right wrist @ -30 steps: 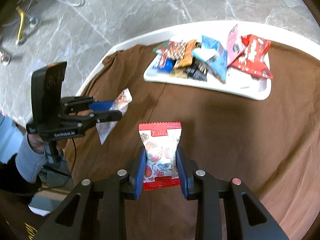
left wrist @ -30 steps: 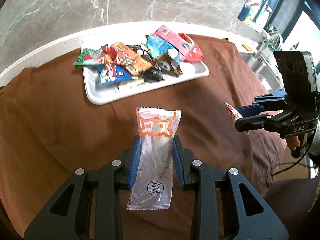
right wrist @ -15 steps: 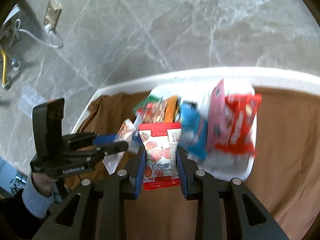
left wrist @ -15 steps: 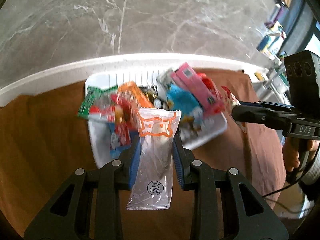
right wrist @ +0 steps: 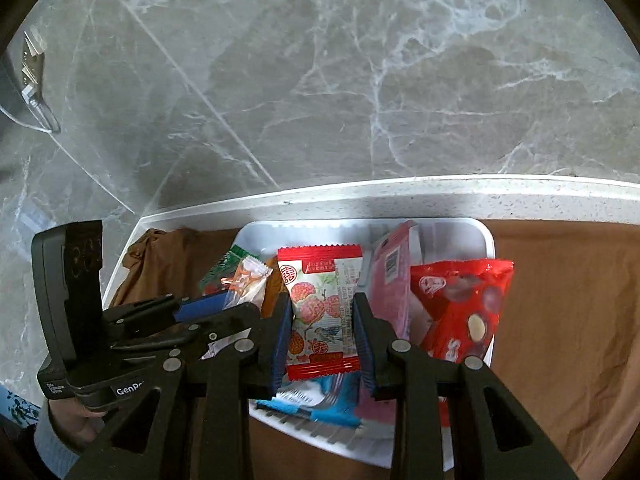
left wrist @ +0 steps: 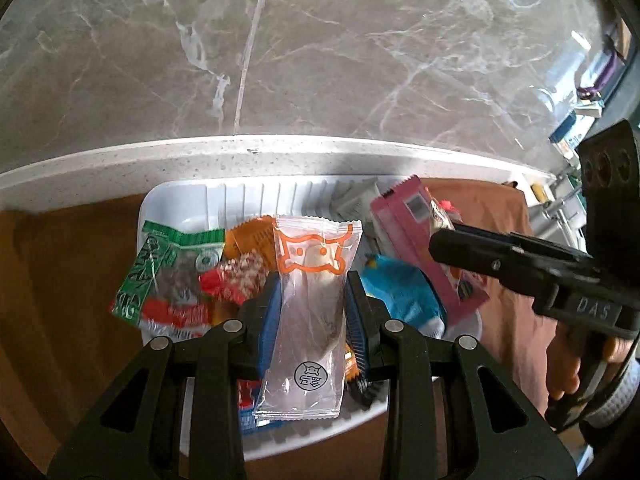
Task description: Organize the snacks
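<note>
My left gripper (left wrist: pixel 312 312) is shut on a clear packet with an orange cat outline (left wrist: pixel 310 304), held over the white tray (left wrist: pixel 180 200). My right gripper (right wrist: pixel 322 320) is shut on a red and white packet with a lychee print (right wrist: pixel 320 304), also over the white tray (right wrist: pixel 452 228). The tray holds several snacks: a green packet (left wrist: pixel 160 264), a pink box (left wrist: pixel 404 216), a blue packet (left wrist: pixel 400 292) and a red candy bag (right wrist: pixel 464 304). Each gripper shows in the other's view, the right gripper (left wrist: pixel 440 240) on the right and the left gripper (right wrist: pixel 224 304) on the left.
The tray lies on a brown cloth (right wrist: pixel 568 304) at the far edge of a white speckled counter (left wrist: pixel 280 156). Grey marble floor (left wrist: pixel 320 60) lies beyond the edge. A hand (left wrist: pixel 568 368) grips the right handle. Cluttered shelves (left wrist: pixel 572 128) stand at the far right.
Both grippers have carried their packets forward from over the bare cloth to over the tray. The tray now fills the lower middle of both views. The grips look the same.
</note>
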`<state>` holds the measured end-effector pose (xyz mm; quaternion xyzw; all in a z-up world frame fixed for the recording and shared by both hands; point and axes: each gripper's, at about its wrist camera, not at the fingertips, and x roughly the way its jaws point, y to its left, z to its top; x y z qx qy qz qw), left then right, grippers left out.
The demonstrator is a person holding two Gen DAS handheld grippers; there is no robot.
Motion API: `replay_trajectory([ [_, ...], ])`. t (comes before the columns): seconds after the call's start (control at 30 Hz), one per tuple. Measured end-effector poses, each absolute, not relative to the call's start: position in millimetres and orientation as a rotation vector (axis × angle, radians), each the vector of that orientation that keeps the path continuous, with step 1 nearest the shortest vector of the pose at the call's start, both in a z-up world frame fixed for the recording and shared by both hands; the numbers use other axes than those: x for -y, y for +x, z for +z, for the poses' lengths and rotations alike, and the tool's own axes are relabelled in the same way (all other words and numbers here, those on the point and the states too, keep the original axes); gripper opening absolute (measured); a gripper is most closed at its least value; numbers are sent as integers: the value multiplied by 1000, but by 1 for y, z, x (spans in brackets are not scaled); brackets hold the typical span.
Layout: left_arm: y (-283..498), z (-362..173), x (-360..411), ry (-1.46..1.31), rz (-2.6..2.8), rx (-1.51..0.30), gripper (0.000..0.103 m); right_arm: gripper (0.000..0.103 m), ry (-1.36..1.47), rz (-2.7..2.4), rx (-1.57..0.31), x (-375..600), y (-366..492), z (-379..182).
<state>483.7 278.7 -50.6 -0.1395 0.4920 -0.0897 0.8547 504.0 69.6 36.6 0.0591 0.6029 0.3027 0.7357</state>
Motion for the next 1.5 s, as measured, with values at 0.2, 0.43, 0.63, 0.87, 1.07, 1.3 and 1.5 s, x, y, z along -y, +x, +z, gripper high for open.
replay_trajectory([
  [0.2, 491, -59, -279, -338, -173, -1013, 56, 39, 76, 647, -1289, -75, 504, 36],
  [0.43, 480, -44, -278, -310, -145, -967, 59, 40, 113, 649, -1255, -65, 498, 53],
  [0.63, 453, -20, -277, -266, -113, -924, 61, 42, 117, 651, -1205, -56, 475, 81],
  [0.87, 400, 14, -263, -216, -66, -876, 69, 56, 23, 616, -1130, -38, 419, 119],
  [1.07, 349, 47, -239, -142, -16, -847, 80, 79, -40, 542, -1043, -13, 372, 155],
  [1.3, 298, 87, -199, -59, -5, -794, 91, 99, -57, 474, -940, 14, 338, 199],
  [1.5, 266, 118, -168, 7, -17, -743, 91, 100, -56, 455, -881, 26, 318, 225],
])
